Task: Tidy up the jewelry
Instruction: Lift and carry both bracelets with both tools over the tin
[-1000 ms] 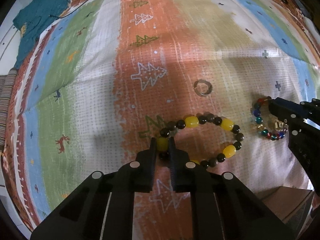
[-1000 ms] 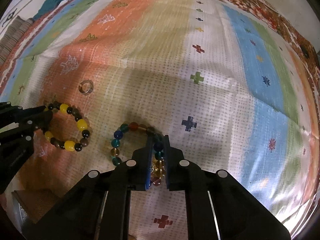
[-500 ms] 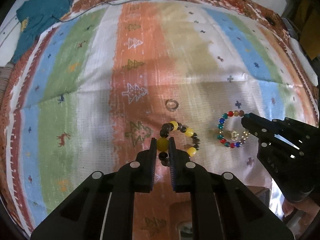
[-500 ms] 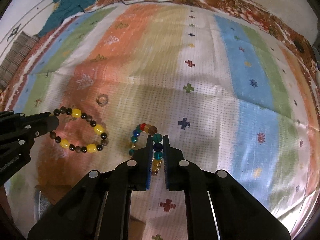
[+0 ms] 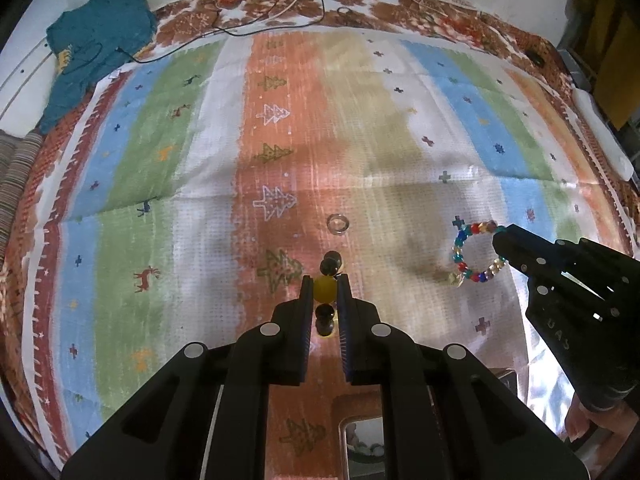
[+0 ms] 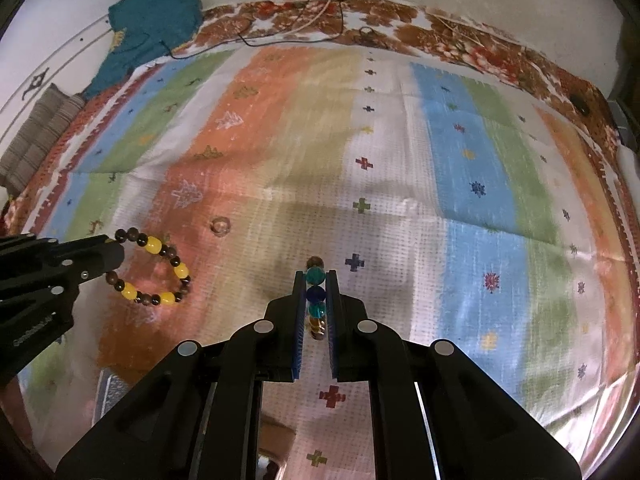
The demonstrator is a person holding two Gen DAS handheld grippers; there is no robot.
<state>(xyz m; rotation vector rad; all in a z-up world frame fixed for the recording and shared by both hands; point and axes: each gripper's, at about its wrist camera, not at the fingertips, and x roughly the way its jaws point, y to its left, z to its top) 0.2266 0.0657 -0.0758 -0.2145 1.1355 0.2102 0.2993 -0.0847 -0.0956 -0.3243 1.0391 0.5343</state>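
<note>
The left gripper (image 5: 325, 294) is squeezed tight on the yellow and brown bracelet (image 6: 154, 272), holding it up over the striped cloth (image 5: 360, 140) near the little ring (image 5: 338, 224), and the right gripper (image 6: 316, 292) is squeezed tight on the colorful bracelet (image 5: 474, 252), held up too
</note>
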